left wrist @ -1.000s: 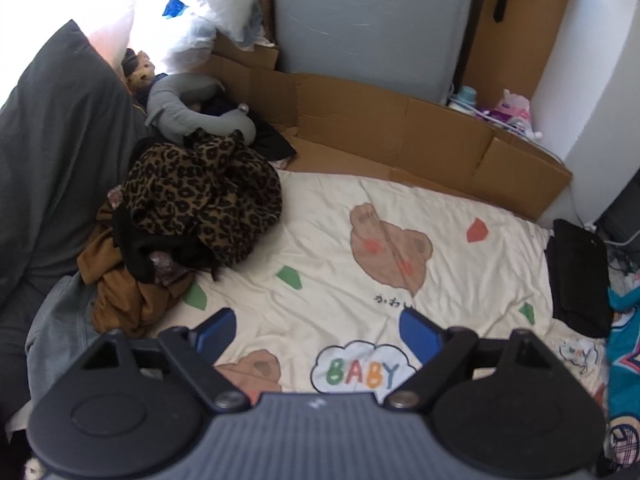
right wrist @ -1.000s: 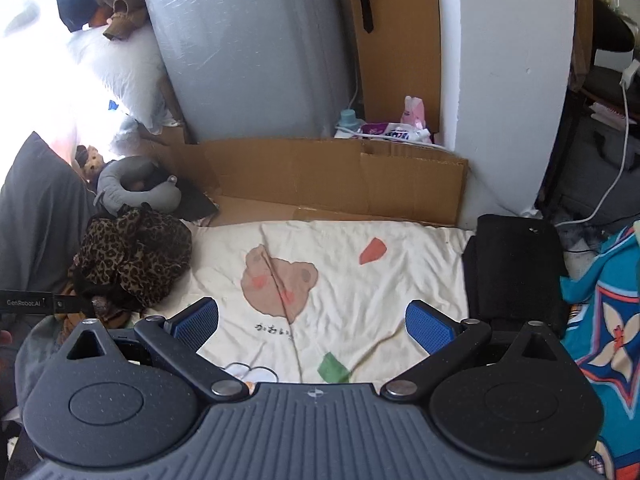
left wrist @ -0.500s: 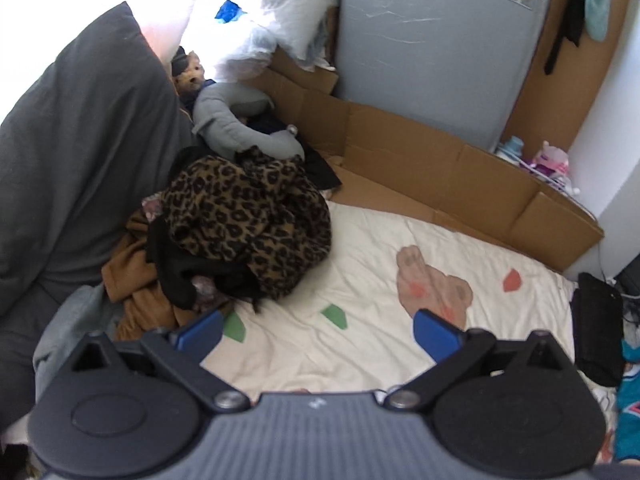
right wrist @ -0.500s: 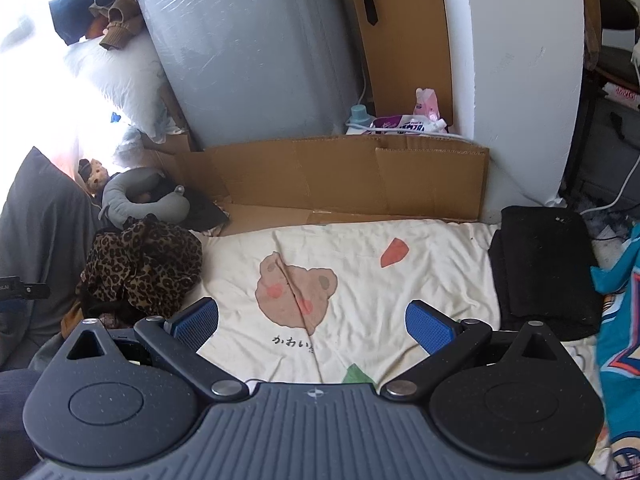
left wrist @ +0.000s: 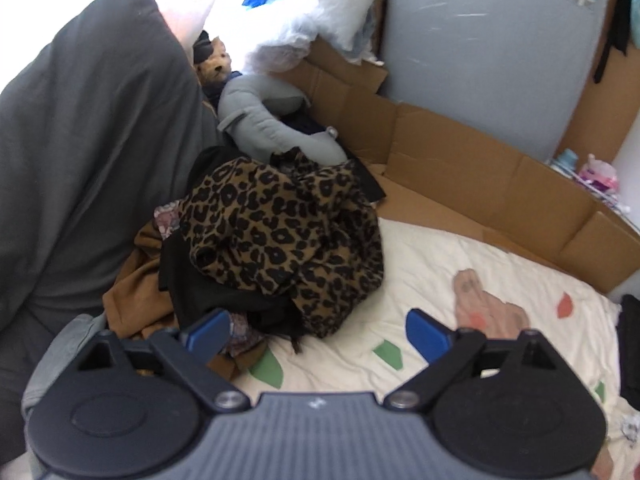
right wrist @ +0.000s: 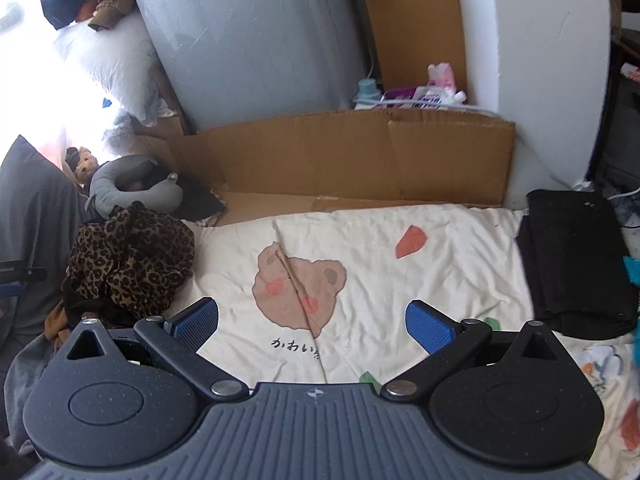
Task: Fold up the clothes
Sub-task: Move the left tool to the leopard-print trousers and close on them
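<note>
A cream bed sheet printed with bears [right wrist: 360, 240] covers the bed, with brown cardboard [right wrist: 360, 152] propped along its far edge. Over the last second my left gripper [left wrist: 316, 334] has swung left and dropped toward the heap of leopard-print and brown clothes [left wrist: 280, 236], which now fills the middle left of its frame; its jaws are closing slightly from wide, with nothing between them yet. My right gripper [right wrist: 312, 322] hangs wide and empty over the sheet. I judge the first pick is near.
</note>
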A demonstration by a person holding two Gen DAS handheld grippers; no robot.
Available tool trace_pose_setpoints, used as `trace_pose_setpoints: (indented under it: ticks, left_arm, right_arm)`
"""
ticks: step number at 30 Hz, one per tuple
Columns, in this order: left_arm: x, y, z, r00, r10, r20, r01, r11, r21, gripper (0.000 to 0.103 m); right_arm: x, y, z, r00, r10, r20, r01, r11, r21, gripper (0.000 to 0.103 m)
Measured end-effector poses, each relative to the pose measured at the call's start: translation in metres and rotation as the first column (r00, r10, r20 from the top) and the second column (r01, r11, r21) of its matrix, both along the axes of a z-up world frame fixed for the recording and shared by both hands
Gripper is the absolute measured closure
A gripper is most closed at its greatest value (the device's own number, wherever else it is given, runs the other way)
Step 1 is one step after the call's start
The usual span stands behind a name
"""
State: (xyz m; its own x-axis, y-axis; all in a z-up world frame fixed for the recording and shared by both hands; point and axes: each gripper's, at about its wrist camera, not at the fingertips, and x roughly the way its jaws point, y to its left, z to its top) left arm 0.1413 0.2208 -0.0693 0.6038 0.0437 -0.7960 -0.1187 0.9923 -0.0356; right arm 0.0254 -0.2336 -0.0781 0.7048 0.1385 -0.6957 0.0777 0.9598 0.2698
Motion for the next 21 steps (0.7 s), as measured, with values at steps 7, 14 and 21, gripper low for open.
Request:
trace_pose_setpoints:
  ticks: [7,14,21]
  left_arm:
    - [0.033,0.020,-0.052,0.998,0.064,-0.002,-0.064,0.997,-0.036,0.020]
    - [0.062,0.023,-0.084,0.998,0.059,0.021,-0.057,0.996,-0.071,0.022]
    - [0.081,0.017,-0.095,0.998,0.038,0.048,-0.032,0.993,-0.118,0.044]
  right_arm:
    - [0.031,0.019,-0.047,0.997,0.068,-0.037,-0.067,0.998,0.016,0.000]
    - [0.055,0.038,-0.090,0.988,0.120,-0.102,-0.119,0.993,0.021,0.000]
    - [0.065,0.049,-0.106,0.982,0.153,-0.115,-0.149,0.988,0.042,0.001]
